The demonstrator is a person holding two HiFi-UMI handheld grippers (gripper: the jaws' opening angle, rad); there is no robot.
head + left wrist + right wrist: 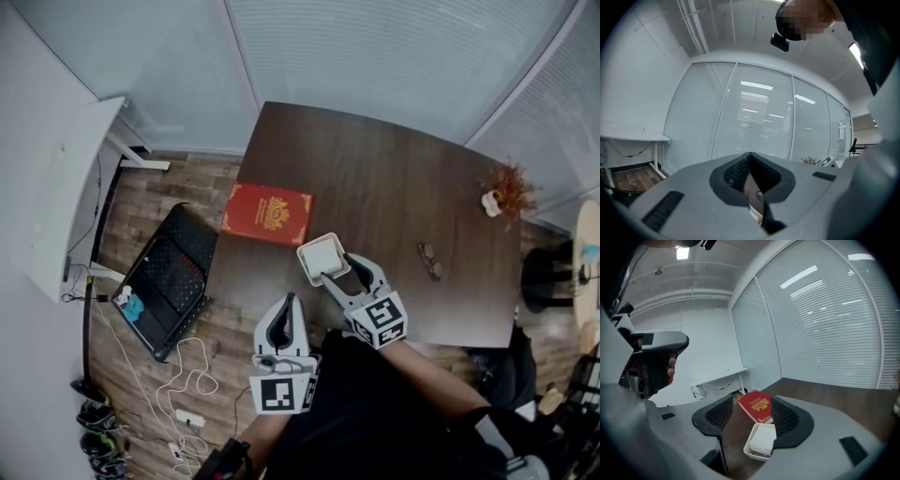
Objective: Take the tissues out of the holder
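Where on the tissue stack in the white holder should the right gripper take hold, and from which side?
Probably pinch the tissues across their near edge, coming from above at a downward tilt: they lie flat inside the holder, whose raised rim blocks a level approach. The right gripper is open close by.

The pale grey left gripper point(286, 302) and right gripper point(340, 268) have black ribbed pads point(790, 420); each bears a white cube point(284, 394) with black square markers; the person wears a black top point(375, 427)
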